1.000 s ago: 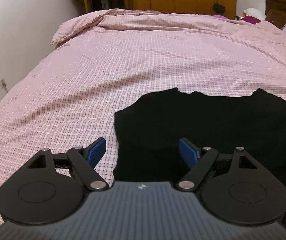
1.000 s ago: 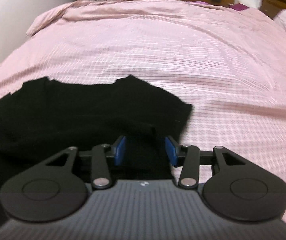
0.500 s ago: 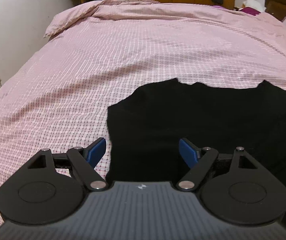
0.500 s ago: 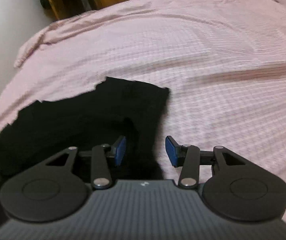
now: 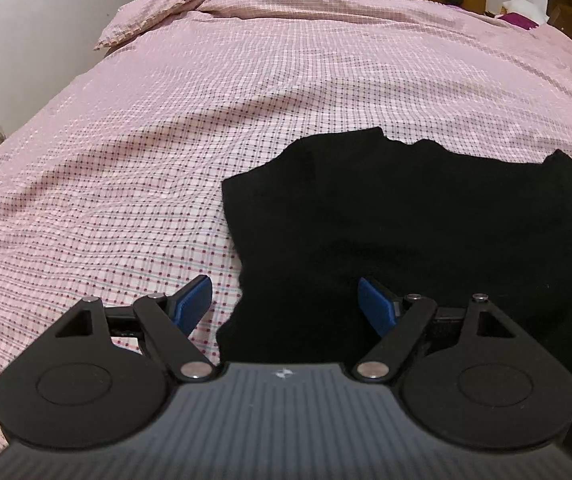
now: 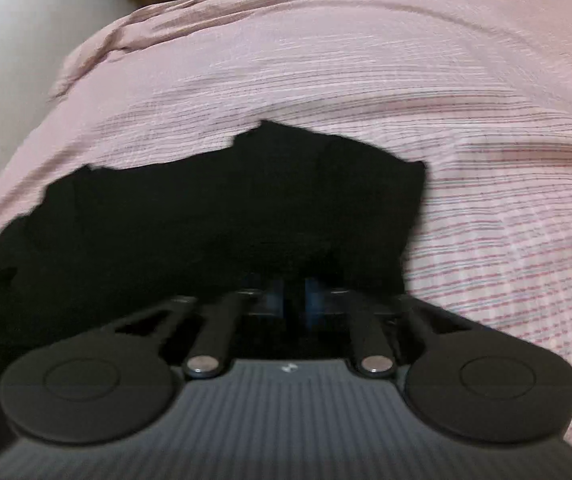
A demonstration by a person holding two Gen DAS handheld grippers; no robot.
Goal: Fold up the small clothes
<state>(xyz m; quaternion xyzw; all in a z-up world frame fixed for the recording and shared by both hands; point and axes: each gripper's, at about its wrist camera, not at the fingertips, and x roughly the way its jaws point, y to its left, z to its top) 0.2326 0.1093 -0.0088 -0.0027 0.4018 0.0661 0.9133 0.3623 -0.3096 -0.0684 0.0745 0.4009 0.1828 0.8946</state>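
While right tongs (image 6: 294,300) just closed pinch black garment (image 6: 226,216) at 6 o'clock, left tongs (image 5: 286,304) wide, empty: risk lopsided lift.

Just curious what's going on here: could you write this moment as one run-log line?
step: grasp hem | left gripper: open over black garment edge | right gripper: just closed, apparently pinching garment | surface: pink checked bedspread

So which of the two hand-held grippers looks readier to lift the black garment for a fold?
Probably the right hand-held gripper: its jaws have just closed at the black garment's near edge. The left hand-held gripper stands wide open over the garment's left edge.
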